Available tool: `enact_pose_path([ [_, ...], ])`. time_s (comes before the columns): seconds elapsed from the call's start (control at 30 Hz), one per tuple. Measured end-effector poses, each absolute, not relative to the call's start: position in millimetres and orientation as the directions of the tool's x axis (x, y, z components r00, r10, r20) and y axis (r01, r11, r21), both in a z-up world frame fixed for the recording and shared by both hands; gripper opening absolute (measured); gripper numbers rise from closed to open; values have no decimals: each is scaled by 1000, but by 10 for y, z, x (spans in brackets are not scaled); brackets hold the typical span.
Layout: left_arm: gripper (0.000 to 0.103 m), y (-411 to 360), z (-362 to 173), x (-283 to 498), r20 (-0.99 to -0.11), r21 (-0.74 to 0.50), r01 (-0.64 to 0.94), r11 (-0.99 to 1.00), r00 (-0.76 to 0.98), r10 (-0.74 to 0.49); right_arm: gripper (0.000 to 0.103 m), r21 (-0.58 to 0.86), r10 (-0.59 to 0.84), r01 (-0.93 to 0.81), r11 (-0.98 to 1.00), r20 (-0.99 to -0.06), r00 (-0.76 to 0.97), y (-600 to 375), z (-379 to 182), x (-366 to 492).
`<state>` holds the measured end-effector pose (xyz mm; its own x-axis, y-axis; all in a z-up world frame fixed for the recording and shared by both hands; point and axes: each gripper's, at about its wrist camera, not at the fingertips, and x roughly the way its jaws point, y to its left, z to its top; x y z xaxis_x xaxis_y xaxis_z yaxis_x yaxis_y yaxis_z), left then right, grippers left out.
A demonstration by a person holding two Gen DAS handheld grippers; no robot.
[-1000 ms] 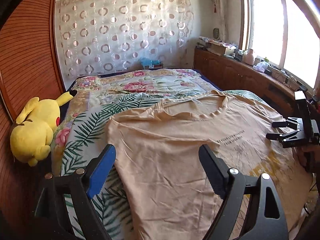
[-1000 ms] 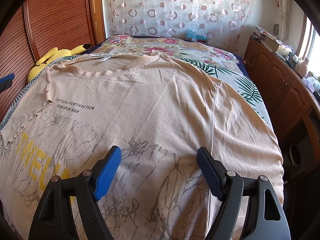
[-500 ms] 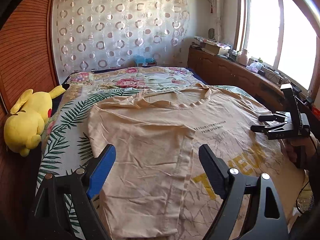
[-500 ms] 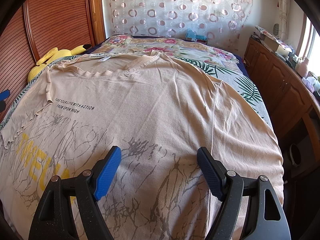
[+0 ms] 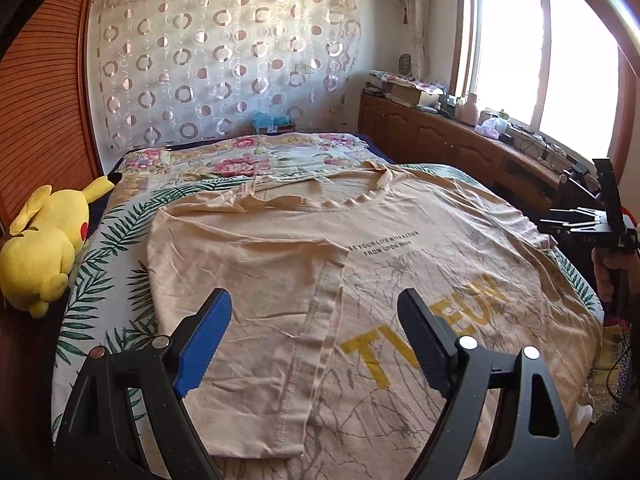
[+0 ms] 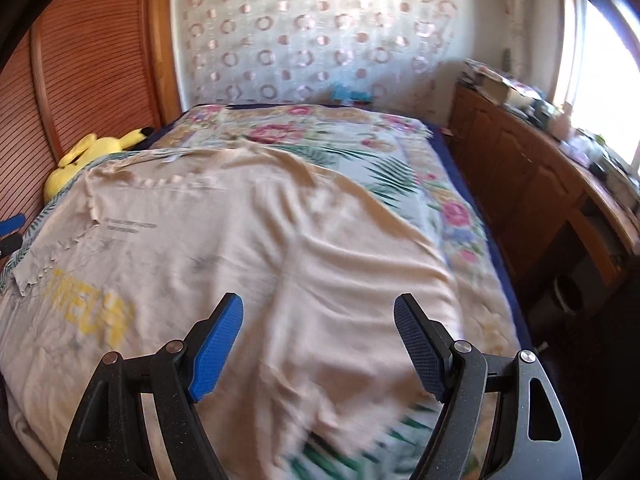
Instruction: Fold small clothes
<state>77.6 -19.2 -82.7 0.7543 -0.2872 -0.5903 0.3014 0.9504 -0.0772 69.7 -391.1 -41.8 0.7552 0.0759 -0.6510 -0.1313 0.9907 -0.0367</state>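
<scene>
A beige cotton T-shirt with yellow lettering lies on the floral bed, its left side folded inward; both the left hand-held gripper and the right hand-held gripper hover above it, spread and empty.

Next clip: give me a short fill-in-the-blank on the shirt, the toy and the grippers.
1. The beige T-shirt lies spread on the ____.
2. The plush toy is coloured ____.
3. The left gripper and the right gripper both have their jaws ____.
4. The large letters printed on the T-shirt are ____.

Missing words: bed; yellow; open; yellow
</scene>
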Motion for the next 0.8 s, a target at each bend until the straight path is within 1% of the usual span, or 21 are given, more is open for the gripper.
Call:
enact_pose_path([
  [0.13,85,-282,-844,765,-596,-79,321,944,744,-303,80,-18,41,-73,997,-675,737,-4177,-503,666],
  [0.3,85,-376,-894,763,-612,-71,343,937,727,-313,74,58,72,-43,997,-703,707,-4338,-584,670],
  [0.4,85,-417,-950,781,-631,-64,347,936,713,-308,69,66,82,-50,997,-708,701,-4348,-599,665],
  [0.47,85,-440,-998,800,-647,-65,352,934,698,-308,62,62,84,-57,996,-713,696,-4372,-618,674],
  [0.5,85,-449,-1020,806,-655,-67,355,932,689,-309,60,49,73,-55,997,-713,697,-4368,-607,685],
  [0.53,85,-452,-1035,817,-664,-71,358,931,680,-312,55,29,60,-56,998,-711,700,-4369,-598,698],
  [0.57,85,-450,-1041,825,-667,-73,356,932,677,-311,47,12,49,-58,998,-710,702,-4349,-596,711],
  [0.67,85,-453,-1075,862,-686,-75,345,935,663,-300,32,-19,33,-65,998,-707,707,-4322,-607,716],
  [0.73,85,-455,-1118,902,-706,-82,343,936,643,-297,26,-27,33,-73,997,-706,708,-4318,-611,708],
  [0.8,85,-458,-1156,945,-727,-85,336,938,623,-289,16,-32,34,-79,996,-705,708,-4322,-607,706],
])
